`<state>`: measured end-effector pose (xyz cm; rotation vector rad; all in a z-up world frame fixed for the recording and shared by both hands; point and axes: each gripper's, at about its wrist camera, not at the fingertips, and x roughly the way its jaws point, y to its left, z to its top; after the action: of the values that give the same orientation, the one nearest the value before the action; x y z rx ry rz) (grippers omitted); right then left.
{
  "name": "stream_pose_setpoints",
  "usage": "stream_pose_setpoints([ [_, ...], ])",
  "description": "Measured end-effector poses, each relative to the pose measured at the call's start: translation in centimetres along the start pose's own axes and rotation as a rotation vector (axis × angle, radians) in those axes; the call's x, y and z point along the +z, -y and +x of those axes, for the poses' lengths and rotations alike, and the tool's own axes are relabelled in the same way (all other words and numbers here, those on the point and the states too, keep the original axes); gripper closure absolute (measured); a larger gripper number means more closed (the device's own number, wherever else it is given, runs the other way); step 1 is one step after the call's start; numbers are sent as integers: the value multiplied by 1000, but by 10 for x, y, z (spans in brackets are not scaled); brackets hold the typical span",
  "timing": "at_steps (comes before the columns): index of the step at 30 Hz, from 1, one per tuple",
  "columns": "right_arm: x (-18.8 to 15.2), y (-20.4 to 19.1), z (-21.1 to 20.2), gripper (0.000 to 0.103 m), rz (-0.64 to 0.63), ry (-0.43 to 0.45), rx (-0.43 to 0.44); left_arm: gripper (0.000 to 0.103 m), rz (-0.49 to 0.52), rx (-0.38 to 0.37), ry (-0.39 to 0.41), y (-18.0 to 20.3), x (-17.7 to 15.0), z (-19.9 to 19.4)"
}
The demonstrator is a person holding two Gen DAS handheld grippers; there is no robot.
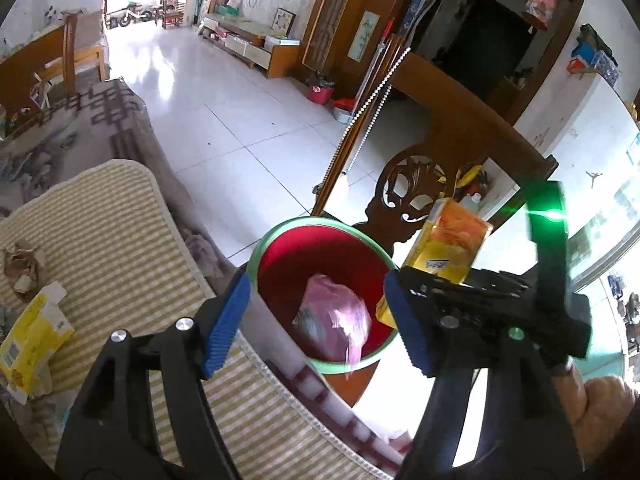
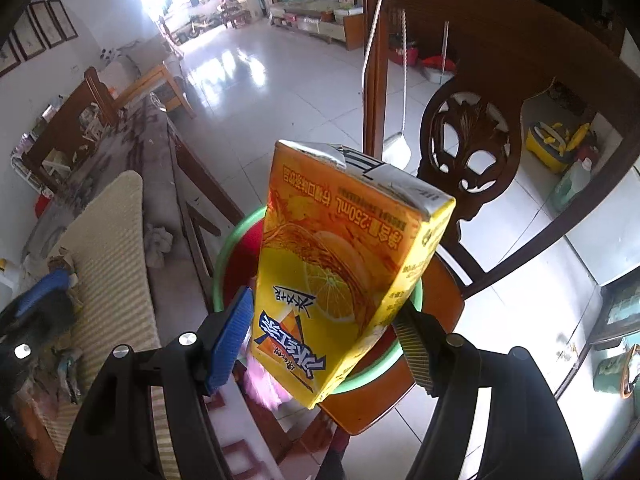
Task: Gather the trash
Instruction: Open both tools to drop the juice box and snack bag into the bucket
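A red bucket with a green rim [image 1: 256, 252] stands on a wooden chair seat beside the table; a pink plastic bag [image 1: 334, 316] lies inside it. My right gripper [image 2: 324, 340] is shut on a yellow lemon-tea carton [image 2: 340, 256] and holds it over the bucket rim [image 2: 228, 248]. The carton [image 1: 448, 240] and the right gripper also show in the left wrist view, at the bucket's right. My left gripper [image 1: 316, 324] is open and empty, above the table edge next to the bucket. A torn yellow box [image 1: 32, 340] and crumpled brown paper [image 1: 22, 264] lie on the striped mat.
A striped mat [image 1: 120, 248] covers the table at the left. A carved wooden chair back [image 2: 472, 152] rises behind the bucket. A grey patterned cloth [image 1: 80, 128] covers the far table. White tiled floor [image 1: 224, 112] stretches beyond.
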<state>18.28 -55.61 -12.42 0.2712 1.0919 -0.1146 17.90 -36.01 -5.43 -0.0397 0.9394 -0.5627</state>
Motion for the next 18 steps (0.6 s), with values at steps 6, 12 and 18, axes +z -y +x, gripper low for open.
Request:
stream_pose_setpoints([
  [6, 1, -4, 21, 35, -17, -39, 12, 31, -30, 38, -3, -12, -15, -20],
  [12, 6, -7, 29, 25, 9, -47, 28, 31, -92, 78, 10, -34, -32, -44],
  [18, 5, -20, 12, 25, 12, -23, 59, 31, -150, 107, 22, -54, -48, -61],
])
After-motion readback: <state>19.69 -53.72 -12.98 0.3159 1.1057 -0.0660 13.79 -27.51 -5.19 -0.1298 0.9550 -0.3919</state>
